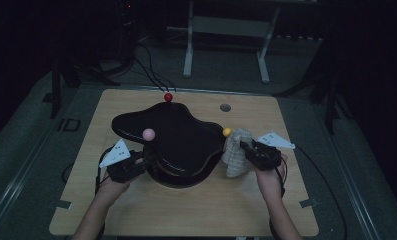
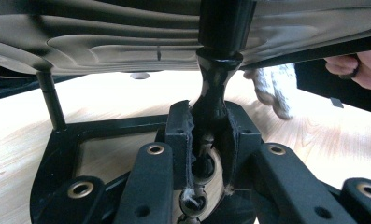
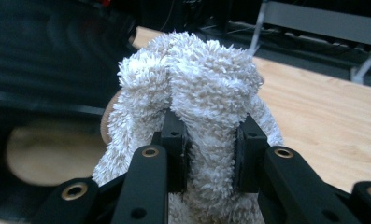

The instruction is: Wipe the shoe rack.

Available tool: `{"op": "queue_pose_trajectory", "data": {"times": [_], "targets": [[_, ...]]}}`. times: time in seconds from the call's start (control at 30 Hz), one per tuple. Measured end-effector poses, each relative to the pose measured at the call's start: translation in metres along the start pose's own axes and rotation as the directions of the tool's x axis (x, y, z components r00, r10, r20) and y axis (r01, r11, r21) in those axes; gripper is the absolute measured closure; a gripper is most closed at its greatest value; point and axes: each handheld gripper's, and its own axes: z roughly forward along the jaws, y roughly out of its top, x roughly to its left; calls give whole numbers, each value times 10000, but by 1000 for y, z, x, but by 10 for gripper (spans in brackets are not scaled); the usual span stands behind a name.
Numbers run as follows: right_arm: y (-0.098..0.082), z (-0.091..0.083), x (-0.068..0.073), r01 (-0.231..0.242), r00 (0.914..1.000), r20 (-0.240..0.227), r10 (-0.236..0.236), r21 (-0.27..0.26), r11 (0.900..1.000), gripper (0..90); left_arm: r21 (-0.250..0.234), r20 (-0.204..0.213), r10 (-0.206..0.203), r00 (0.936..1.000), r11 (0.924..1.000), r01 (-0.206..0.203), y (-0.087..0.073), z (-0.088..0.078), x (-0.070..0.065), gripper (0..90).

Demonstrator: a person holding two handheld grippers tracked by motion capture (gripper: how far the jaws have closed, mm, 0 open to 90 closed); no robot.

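Right gripper view: fingers (image 3: 176, 154) clenched on a bunched cloth (image 3: 206, 93), soft, light, best held by its gathered fold. Left gripper (image 2: 206, 140) grips a glossy post (image 2: 214, 84) under the black tray (image 1: 173, 137), seemingly stiff and slippery. Cloth sits at the tray's right edge on the table (image 1: 186, 210).

A light wooden table top with rounded corners (image 1: 186, 210) stands on a dull grey-green floor (image 1: 31, 150) in a very dim room. Beyond the table's far edge stands a pale metal frame on two legs (image 1: 226, 30), and black cables (image 1: 151, 70) trail across the floor towards it. Dark stands, hard to make out, flank the table on either side.
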Motion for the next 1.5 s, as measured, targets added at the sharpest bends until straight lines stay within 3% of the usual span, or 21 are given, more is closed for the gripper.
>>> {"op": "queue_pose_trajectory", "data": {"times": [0.13,0.27,0.43,0.67,0.73,0.87,1.0,1.2,1.37,1.5], "targets": [[1,7,-3,-188,9998,33,188,-21,9998,710,-94,145,-116,9998,9999,118,-1,0,2,749],[-9,19,0,-136,9999,22,135,355,9993,711,-83,176,-84,9998,9999,85,-1,0,2,749],[-26,32,9,356,9993,-118,-345,1090,9934,711,3,187,64,9998,10000,-64,0,0,2,749],[-14,21,-4,-131,9998,168,123,491,9987,710,7,196,71,9998,10000,-71,-1,0,2,749],[-13,21,-4,-320,9995,57,318,350,9989,710,-2,229,67,9997,10000,-67,-1,0,2,749],[-25,30,12,239,9995,-236,-220,826,9963,712,21,233,78,9997,10000,-78,-1,0,2,749],[-38,35,19,296,9988,-422,-248,1181,9926,712,29,236,78,9997,10000,-79,0,0,2,749],[-49,47,36,770,9910,-1193,-600,1434,9867,710,32,239,73,9997,10000,-74,0,0,2,749],[-46,61,40,904,9910,-1083,-790,1052,9903,709,4,240,75,9997,10000,-75,-1,0,2,749],[-61,83,45,1092,9884,-1205,-920,1451,9834,710,3,226,72,9997,10000,-72,-1,0,1,749]]}}
